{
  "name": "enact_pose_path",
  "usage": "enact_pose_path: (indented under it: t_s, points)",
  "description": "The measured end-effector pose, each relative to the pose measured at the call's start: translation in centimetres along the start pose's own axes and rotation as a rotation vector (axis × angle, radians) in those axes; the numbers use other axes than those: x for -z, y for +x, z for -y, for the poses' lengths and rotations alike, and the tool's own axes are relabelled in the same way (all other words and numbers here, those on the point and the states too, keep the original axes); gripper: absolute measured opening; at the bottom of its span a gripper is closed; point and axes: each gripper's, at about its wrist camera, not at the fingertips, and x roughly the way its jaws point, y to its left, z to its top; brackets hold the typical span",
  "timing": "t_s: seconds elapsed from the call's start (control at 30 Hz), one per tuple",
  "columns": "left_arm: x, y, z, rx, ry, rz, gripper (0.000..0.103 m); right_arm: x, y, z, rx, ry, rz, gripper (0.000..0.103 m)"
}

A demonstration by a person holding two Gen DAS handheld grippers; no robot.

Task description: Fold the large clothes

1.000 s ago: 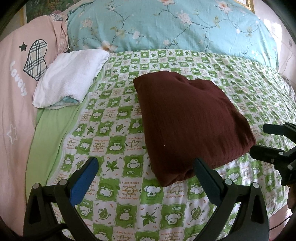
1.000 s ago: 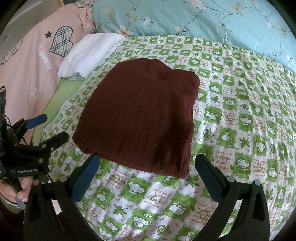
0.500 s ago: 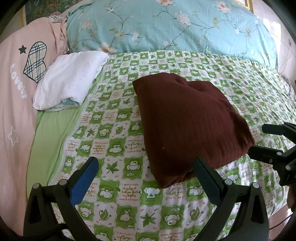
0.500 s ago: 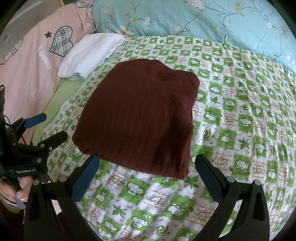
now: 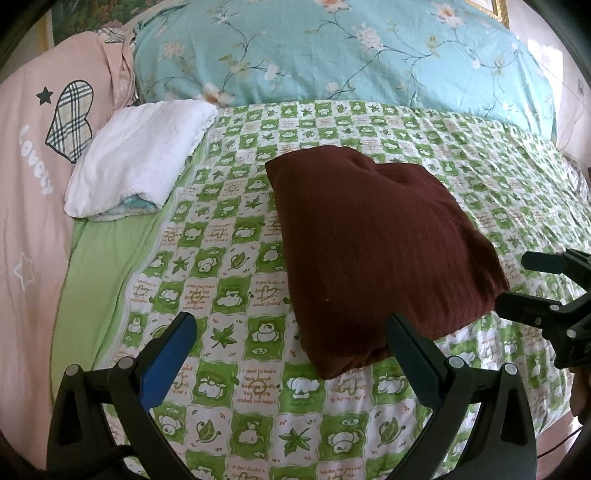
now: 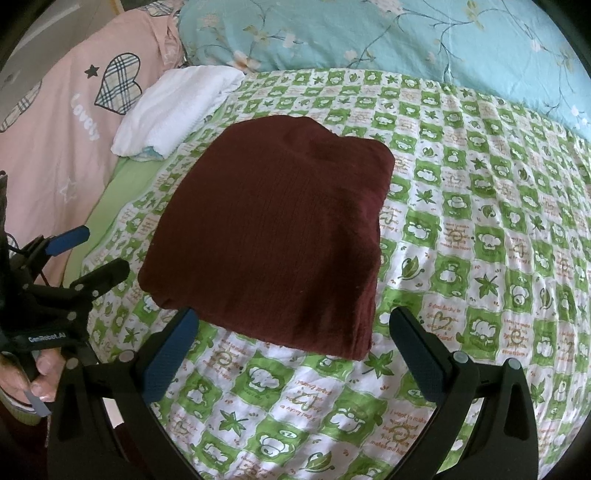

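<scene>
Left wrist view first: the left tool (image 5: 291, 332) hangs low over the bed with its jaws spread wide, nothing between them. The folded maroon garment (image 5: 376, 251) lies flat on the green checkered sheet (image 5: 229, 258), a bit right of center, its near corner just beyond the right finger (image 5: 413, 354). Off to the left there's a folded white towel (image 5: 136, 155) sitting where the sheet meets a pink cover (image 5: 33, 221) with a plaid heart on it. A blue floral pillow (image 5: 332, 55) runs across the head of the bed. The right tool (image 5: 517, 284) pokes in from the right edge, near the garment's right side but not touching it, and its fingers stand apart.

Right wrist view: the right tool (image 6: 295, 336) is also wide, holding nothing, with the garment (image 6: 273, 229) right in front and its near edge sitting between the fingertips. Same sheet (image 6: 461, 229) underneath, towel (image 6: 173, 107) up at the left, pink cover (image 6: 62, 122) beside it, pillow (image 6: 369, 33) along the top. The left tool (image 6: 99, 251) shows at the left edge, fingers apart, just beside the garment's left corner, with a hand (image 6: 33, 373) gripping its handle.
</scene>
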Motion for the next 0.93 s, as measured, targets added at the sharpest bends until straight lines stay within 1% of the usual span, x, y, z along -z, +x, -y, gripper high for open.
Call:
enact_pose_path:
  t_s: [0.6,0.93]
  points:
    - [-0.14,0.55,-0.13,-0.007,-0.013,-0.004,0.102,-0.08,0.71,0.16,-0.007,0.002,-0.003,0.103]
    - [-0.03,-0.29,-0.3,0.013,-0.027,0.008,0.102,-0.1,-0.04,0.36,-0.013,-0.002,0.015,0.103]
